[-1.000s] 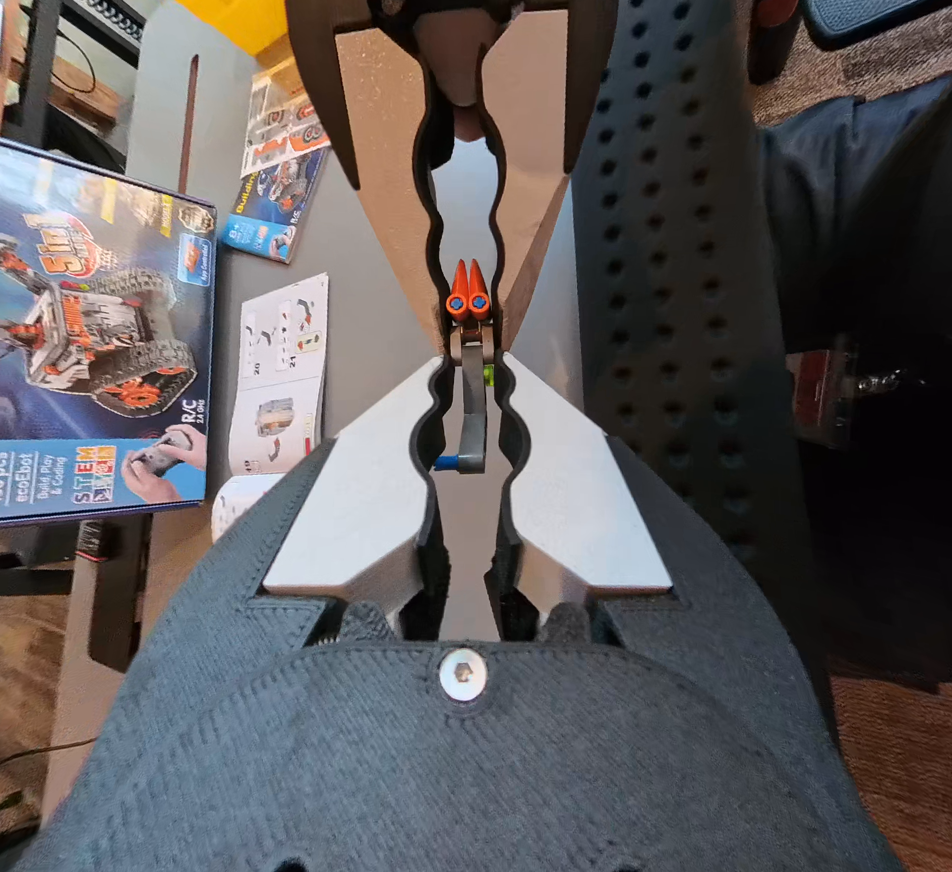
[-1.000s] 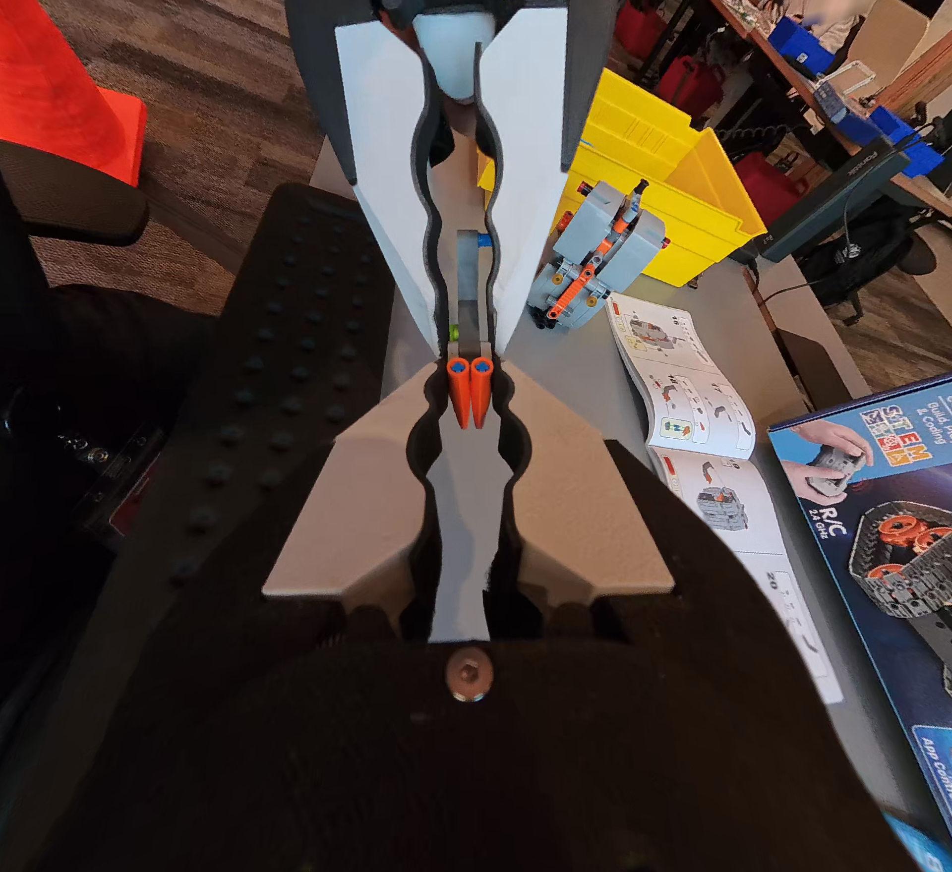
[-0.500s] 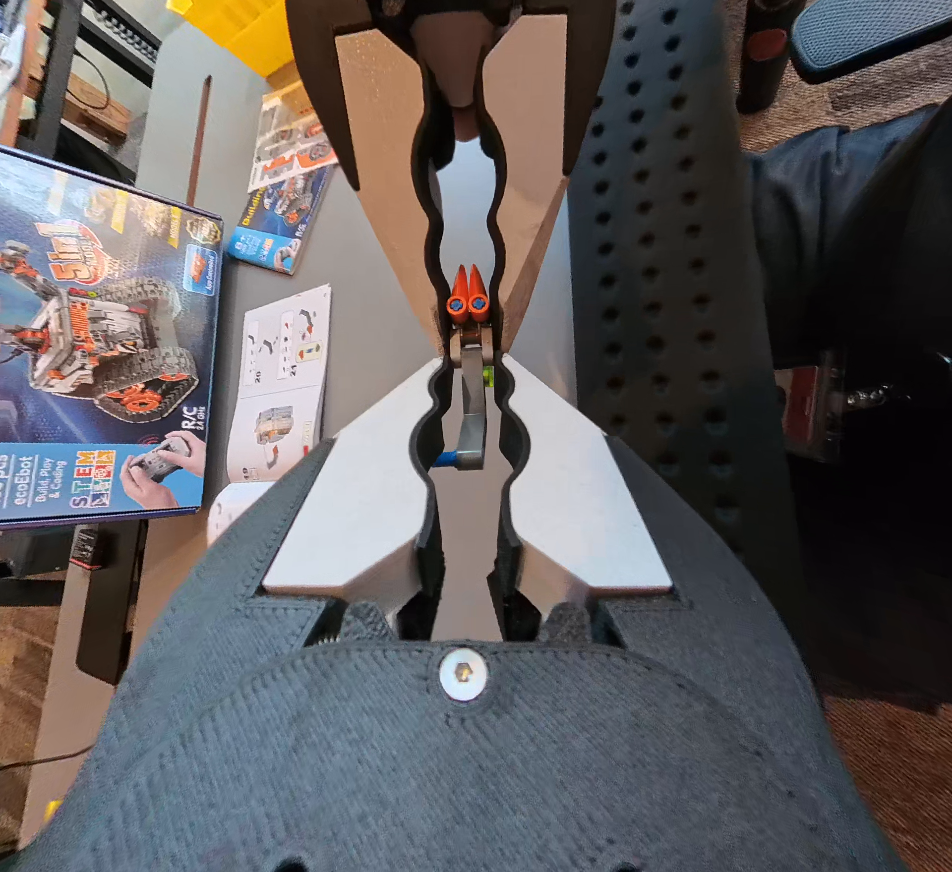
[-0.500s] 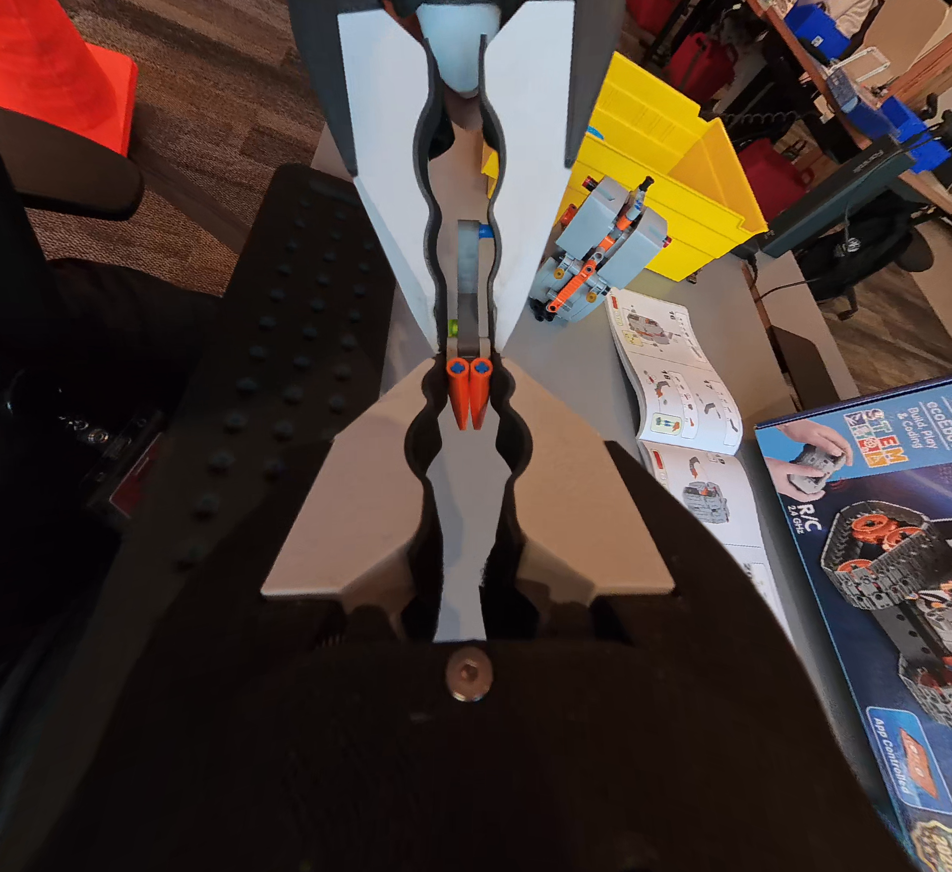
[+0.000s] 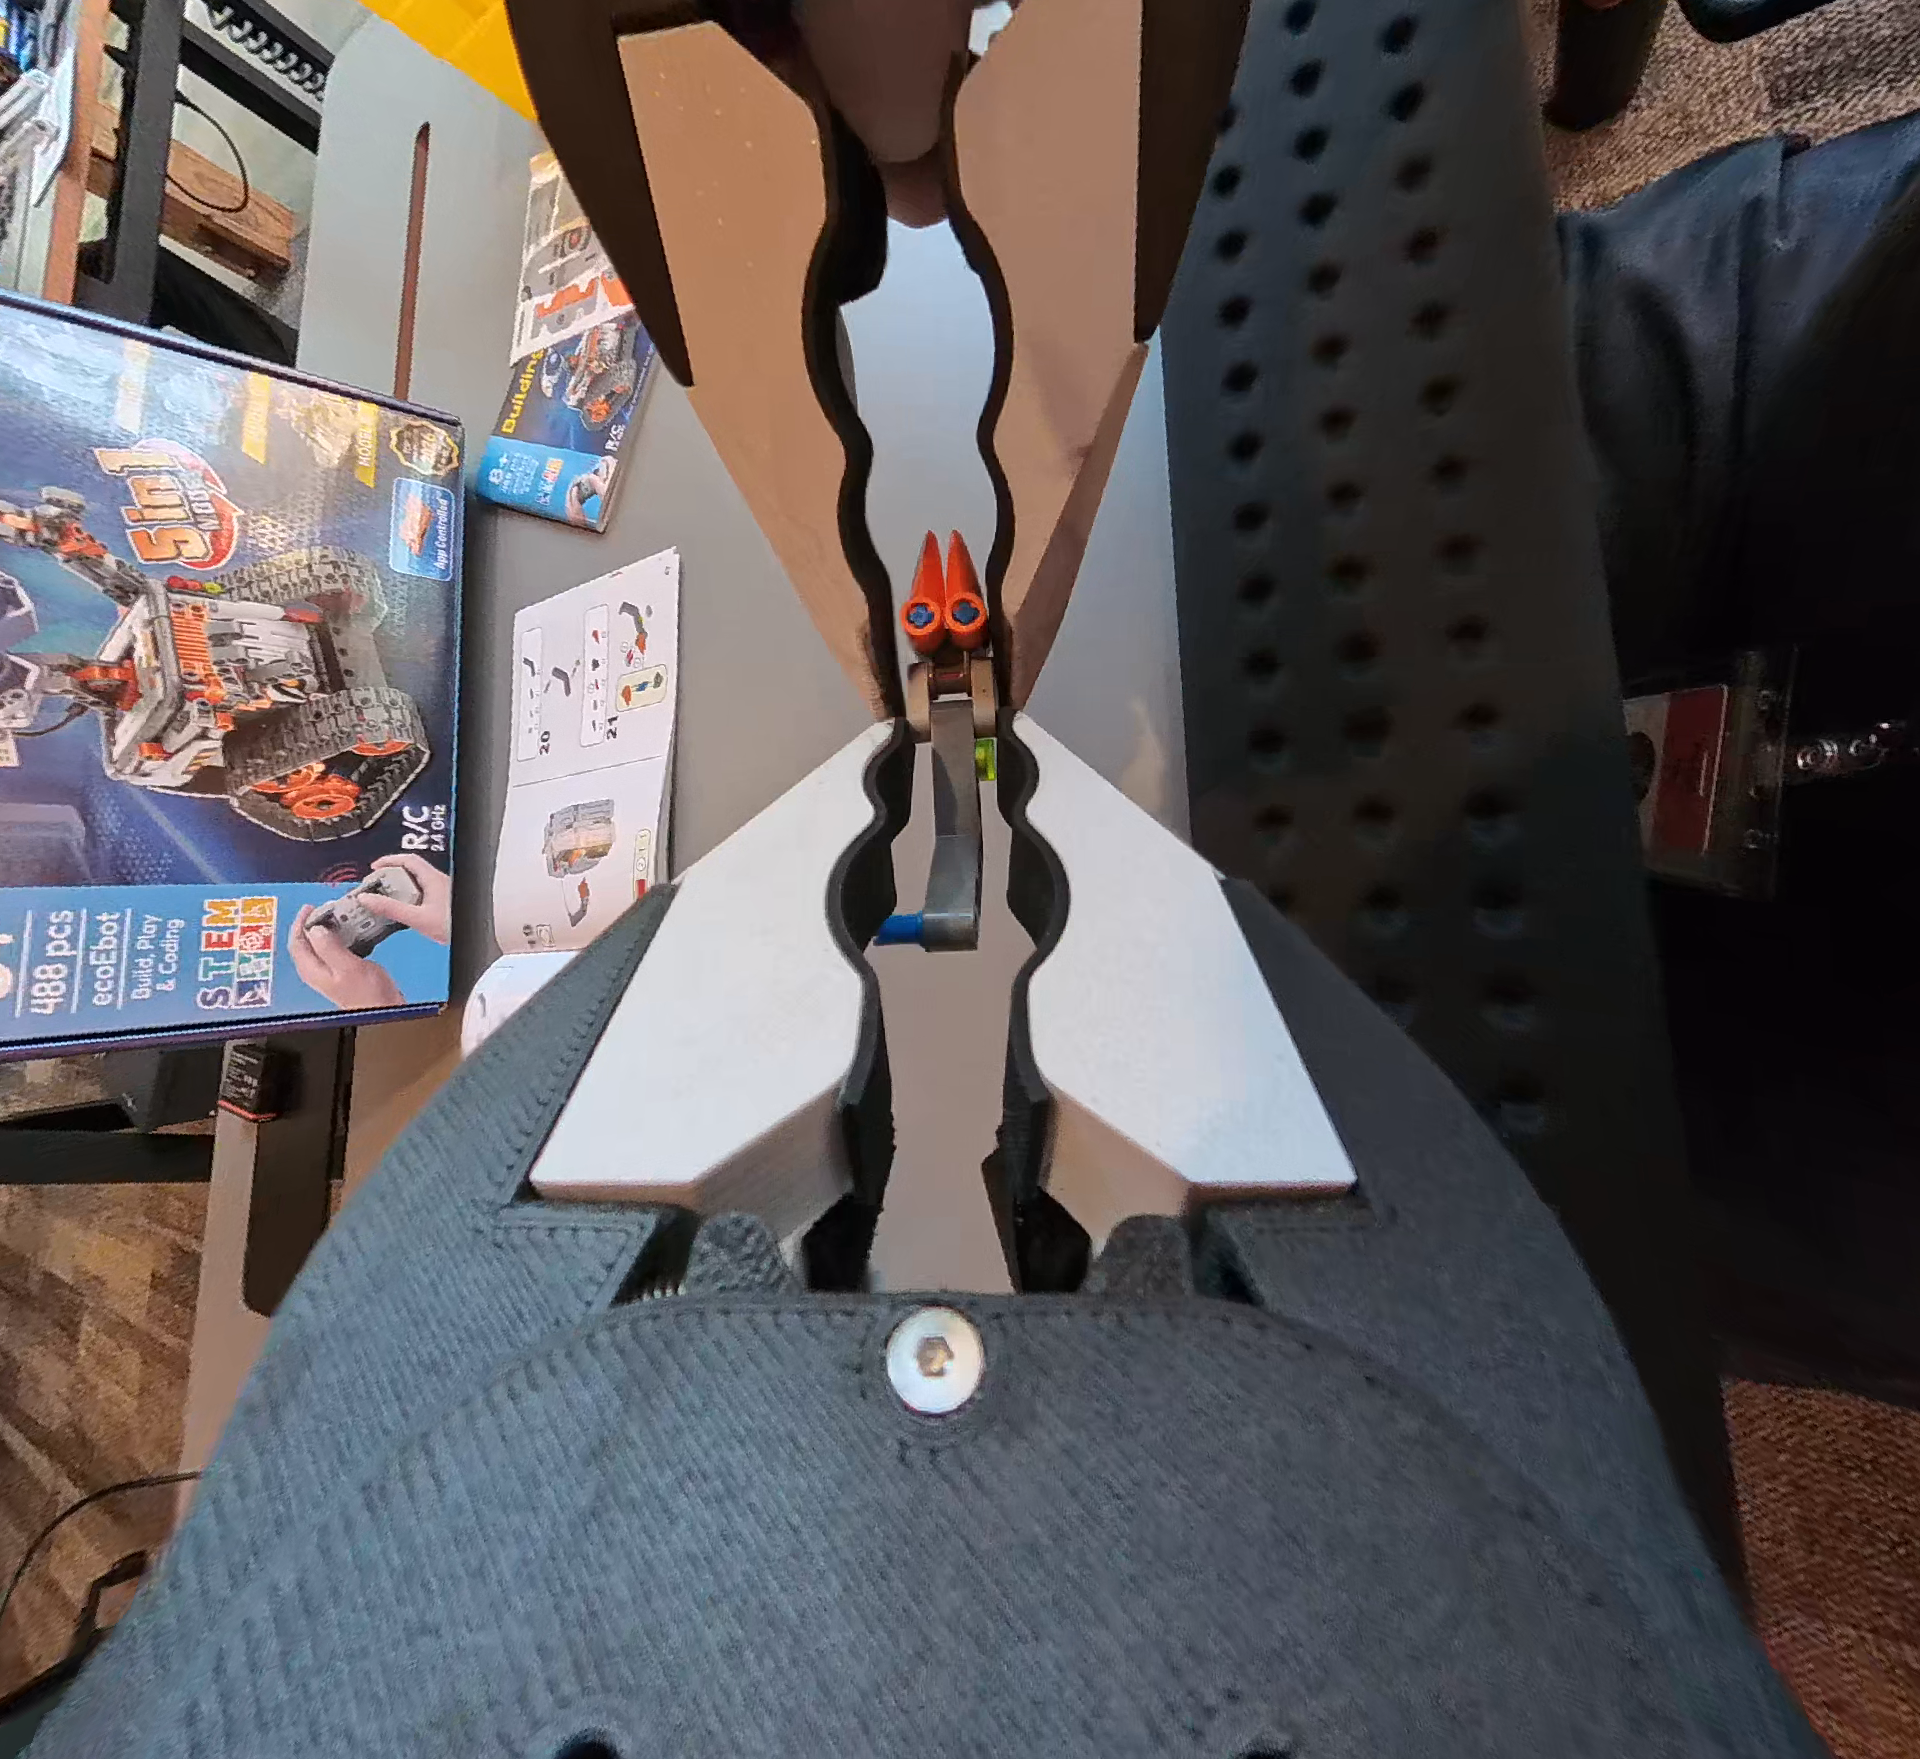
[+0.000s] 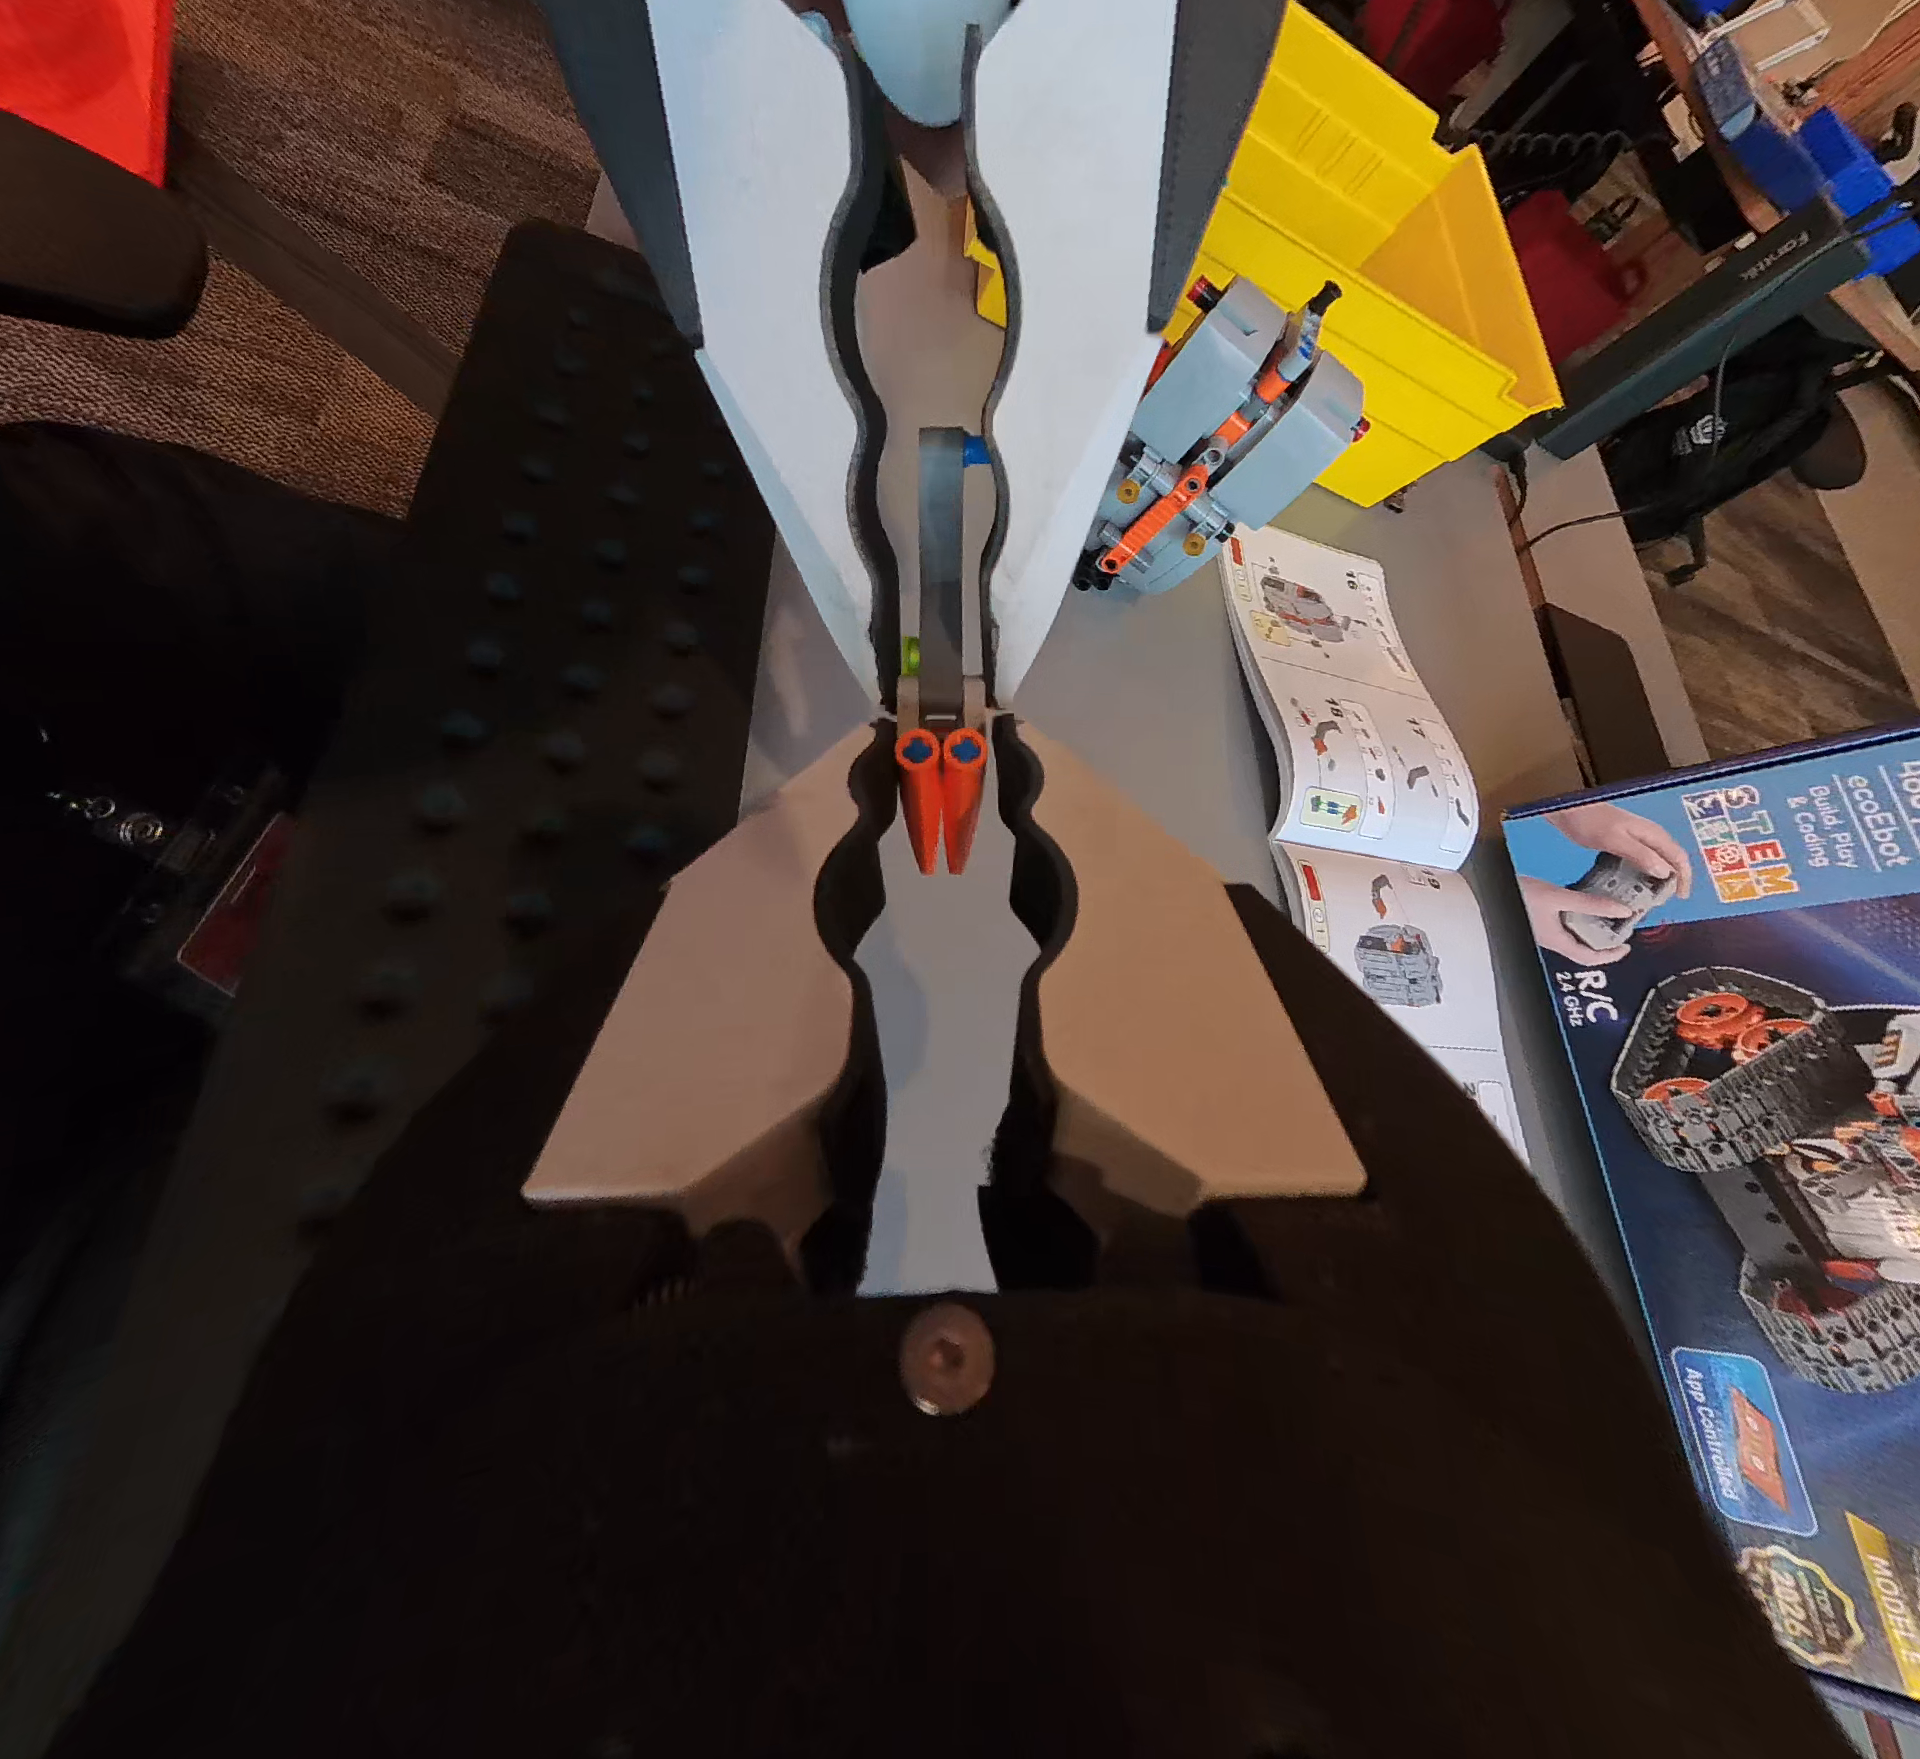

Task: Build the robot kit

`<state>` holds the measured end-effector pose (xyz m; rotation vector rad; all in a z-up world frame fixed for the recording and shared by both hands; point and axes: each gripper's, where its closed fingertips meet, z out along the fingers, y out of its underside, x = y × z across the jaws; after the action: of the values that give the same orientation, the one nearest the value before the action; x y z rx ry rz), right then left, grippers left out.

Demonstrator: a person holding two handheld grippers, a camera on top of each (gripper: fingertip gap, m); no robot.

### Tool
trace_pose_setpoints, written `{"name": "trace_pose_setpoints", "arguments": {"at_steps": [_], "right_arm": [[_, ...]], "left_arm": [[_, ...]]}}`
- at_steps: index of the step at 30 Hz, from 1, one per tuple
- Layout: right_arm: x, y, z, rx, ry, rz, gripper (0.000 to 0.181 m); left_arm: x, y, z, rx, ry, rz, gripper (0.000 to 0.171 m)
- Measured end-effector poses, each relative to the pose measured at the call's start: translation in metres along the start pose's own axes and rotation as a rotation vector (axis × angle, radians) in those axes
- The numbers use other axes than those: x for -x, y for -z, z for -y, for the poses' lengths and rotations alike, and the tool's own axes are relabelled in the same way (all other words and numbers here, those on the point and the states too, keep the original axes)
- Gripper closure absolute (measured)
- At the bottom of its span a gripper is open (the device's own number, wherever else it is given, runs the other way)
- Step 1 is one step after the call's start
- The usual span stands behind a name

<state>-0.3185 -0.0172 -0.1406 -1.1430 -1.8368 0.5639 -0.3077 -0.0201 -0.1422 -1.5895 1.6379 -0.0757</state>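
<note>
My two grippers meet tip to tip over the grey table (image 5: 468,203) and hold one small toy-brick assembly between them. My left gripper (image 5: 948,730), with white fingers (image 5: 727,1013), is shut on a bent grey beam (image 5: 954,836) that carries a blue pin (image 5: 899,928) and a green pin (image 5: 985,759). My right gripper (image 6: 940,735), with tan fingers (image 6: 727,1003), is shut on two orange cone pieces (image 6: 940,805) joined to the beam's end. The beam (image 6: 940,556) also shows in the right wrist view, between the white fingers (image 6: 748,255).
A blue toy box (image 6: 1714,1034) and an open instruction booklet (image 6: 1351,722) lie on the table. A grey and orange partial build (image 6: 1226,442) stands before yellow bins (image 6: 1382,286). A black perforated chair back (image 5: 1351,462) runs along the table's edge. The tips of both grippers are at nearly the same place.
Both grippers stay shut and joined on the assembly. They have shifted slightly together, so the box and booklet sit a little differently in both views.
</note>
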Motion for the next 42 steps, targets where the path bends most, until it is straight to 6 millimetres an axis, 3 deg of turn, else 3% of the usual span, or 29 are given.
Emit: {"name": "trace_pose_setpoints", "arguments": {"at_steps": [23,34,39,42], "right_arm": [[0.001,-0.003,-0.005,0.016,0.022,0.006,0.165],[0.016,-0.010,-0.020,-0.030,-0.066,0.037,0.164],[0.012,-0.012,-0.023,-0.068,-0.124,0.037,0.165],[0.009,-0.006,-0.023,-0.144,-0.229,0.125,0.164]], "left_arm": [[-0.001,-0.006,-0.004,0.022,0.103,-0.071,0.157],[-0.019,-0.019,-0.011,0.056,0.150,-0.159,0.157],[-0.015,-0.022,-0.015,0.067,0.146,-0.162,0.157],[-0.012,-0.022,-0.011,0.047,0.199,-0.213,0.157]]}}
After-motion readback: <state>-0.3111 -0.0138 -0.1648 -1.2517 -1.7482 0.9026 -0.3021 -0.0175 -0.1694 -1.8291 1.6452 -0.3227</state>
